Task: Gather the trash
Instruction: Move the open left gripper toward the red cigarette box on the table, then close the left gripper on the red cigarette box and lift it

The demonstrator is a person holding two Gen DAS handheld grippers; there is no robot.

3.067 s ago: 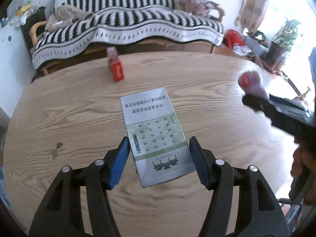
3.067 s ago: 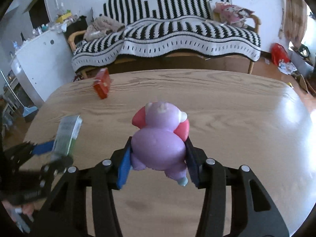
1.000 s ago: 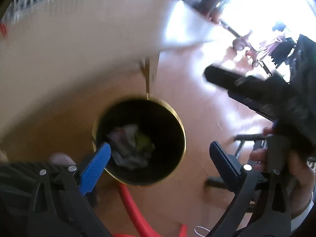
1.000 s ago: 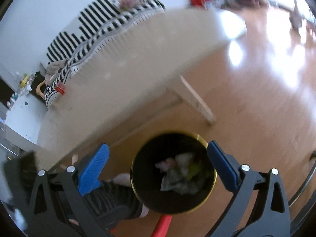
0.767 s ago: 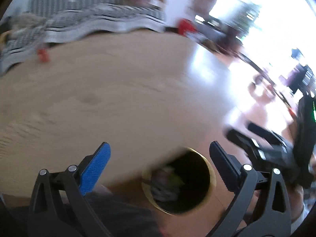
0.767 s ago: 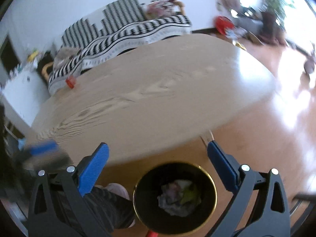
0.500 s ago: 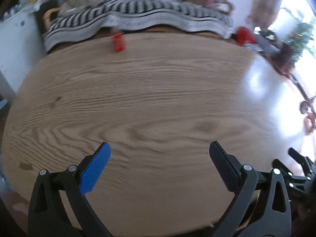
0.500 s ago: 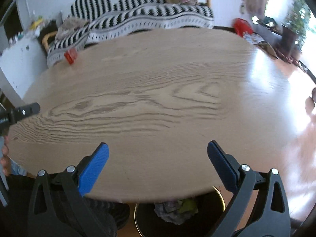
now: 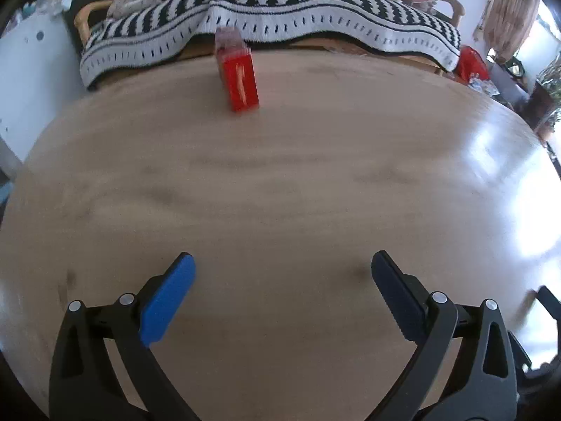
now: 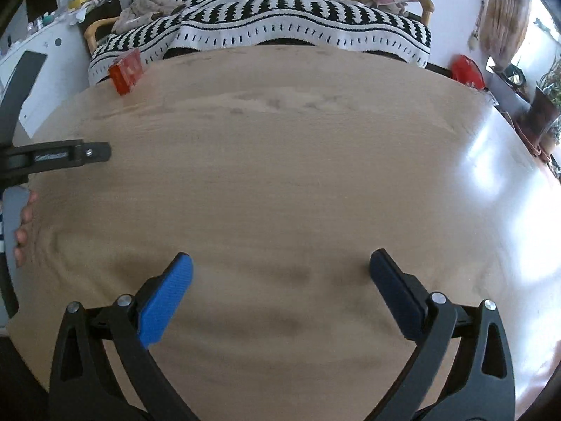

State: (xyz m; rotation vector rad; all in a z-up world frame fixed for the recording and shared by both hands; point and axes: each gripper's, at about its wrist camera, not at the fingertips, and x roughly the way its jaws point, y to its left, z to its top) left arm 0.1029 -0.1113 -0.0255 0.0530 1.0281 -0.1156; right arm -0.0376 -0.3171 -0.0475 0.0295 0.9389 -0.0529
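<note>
A small red box (image 9: 240,76) lies on the round wooden table (image 9: 280,189) near its far edge, straight ahead in the left wrist view. In the right wrist view the same red box (image 10: 127,71) sits at the far left of the table (image 10: 280,161). My left gripper (image 9: 282,282) hovers over the near part of the table, open and empty. My right gripper (image 10: 280,280) is likewise open and empty above the near table. The left tool's black body (image 10: 56,156) and a hand (image 10: 24,221) show at the left edge of the right wrist view.
Behind the table stands a sofa under a black-and-white striped blanket (image 9: 280,10). A white cabinet (image 10: 31,70) with clutter on top is at the left. A red bag (image 10: 468,70) and potted plants (image 10: 547,108) stand on the floor at the right.
Both grippers let the carton and the purple toy go into the black bin on the floor, then rose back over the table. The left one now faces the red box more closely.
</note>
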